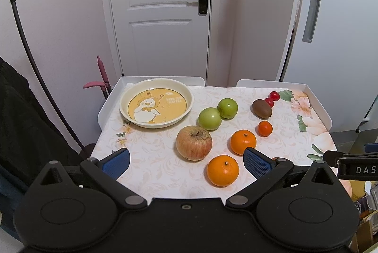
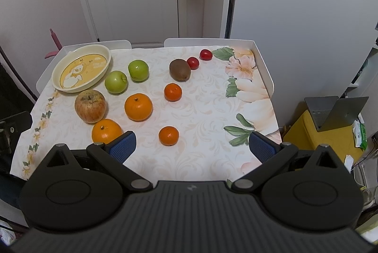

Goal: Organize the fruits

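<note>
Both grippers, left gripper and right gripper, hover fingers wide, holding nothing; fruit lies loose on the table, plate empty, so sorting is evidently unstarted

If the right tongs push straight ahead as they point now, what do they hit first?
Most likely the small mandarin: it sits on the tablecloth between the open right tongs, slightly left of centre. Depth is uncertain; held high, they might pass over it.

Plate far left; fruits right.
</note>
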### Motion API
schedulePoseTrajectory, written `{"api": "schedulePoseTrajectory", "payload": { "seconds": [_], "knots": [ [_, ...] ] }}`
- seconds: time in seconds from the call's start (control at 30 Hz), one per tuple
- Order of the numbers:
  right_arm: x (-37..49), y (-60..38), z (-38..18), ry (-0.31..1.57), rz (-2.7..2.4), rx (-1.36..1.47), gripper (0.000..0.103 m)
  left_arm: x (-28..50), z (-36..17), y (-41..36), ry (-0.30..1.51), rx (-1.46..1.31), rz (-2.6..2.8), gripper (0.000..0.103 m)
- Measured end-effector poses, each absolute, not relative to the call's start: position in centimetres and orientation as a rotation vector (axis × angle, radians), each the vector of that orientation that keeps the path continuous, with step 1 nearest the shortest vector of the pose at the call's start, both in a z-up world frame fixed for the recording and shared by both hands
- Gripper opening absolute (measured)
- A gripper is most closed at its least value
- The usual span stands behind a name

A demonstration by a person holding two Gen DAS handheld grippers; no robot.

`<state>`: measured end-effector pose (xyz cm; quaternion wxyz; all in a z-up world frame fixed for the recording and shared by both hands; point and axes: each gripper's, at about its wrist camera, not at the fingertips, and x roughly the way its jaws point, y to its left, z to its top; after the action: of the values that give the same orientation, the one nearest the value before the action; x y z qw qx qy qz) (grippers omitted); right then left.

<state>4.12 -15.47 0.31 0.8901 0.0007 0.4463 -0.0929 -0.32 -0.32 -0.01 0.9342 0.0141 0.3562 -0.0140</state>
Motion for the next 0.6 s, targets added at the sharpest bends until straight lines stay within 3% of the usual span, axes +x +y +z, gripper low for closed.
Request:
{"api": "schedulePoseTrajectory", "payload": {
  "seconds": [0.6],
  "knots": [
    [6.4, -17.5, -5.1, 0.976, -0.025, -0.044, 0.103, 2.6, -6.8, -3.1, 0.822, 0.047, -0.017, 0.103]
  ]
}}
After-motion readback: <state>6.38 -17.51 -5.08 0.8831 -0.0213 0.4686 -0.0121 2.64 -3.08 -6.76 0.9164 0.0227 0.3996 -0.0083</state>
